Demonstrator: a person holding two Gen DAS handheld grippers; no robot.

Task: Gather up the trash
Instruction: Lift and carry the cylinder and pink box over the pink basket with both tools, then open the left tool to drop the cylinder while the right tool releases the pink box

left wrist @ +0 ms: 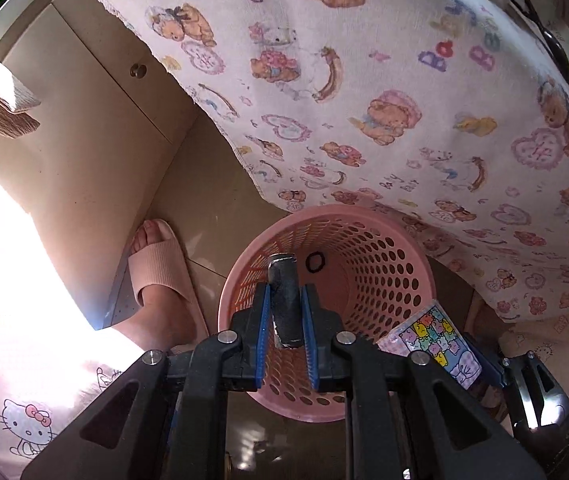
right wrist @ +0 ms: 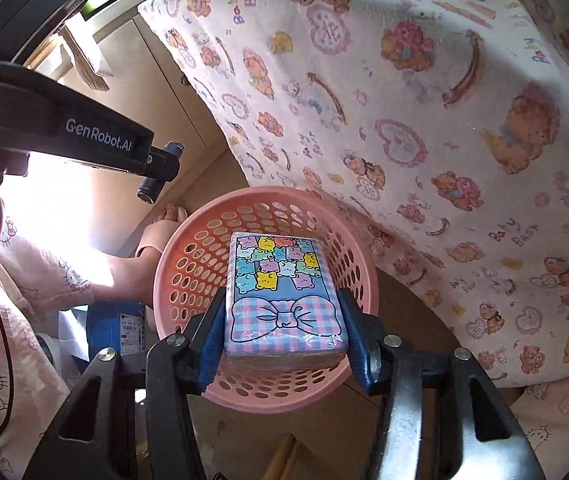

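Draping low over the worktop's edge, the bear-printed pink cloth nearly touches the round pink perforated plastic basket on the floor, and could snag a claw. The right claw grips a plastic-wrapped tissue packet with pastel bears above the basket; released off-centre, it might strike the rim. The left claw clenches a small dark cylinder, which could slip through a hole.

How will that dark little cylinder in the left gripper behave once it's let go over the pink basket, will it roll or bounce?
The dark cylinder looks rigid, since the left gripper pinches it without denting it. Being round, it will probably roll once it lands in the pink basket. It seems wider than the wall holes, so it likely stays inside.
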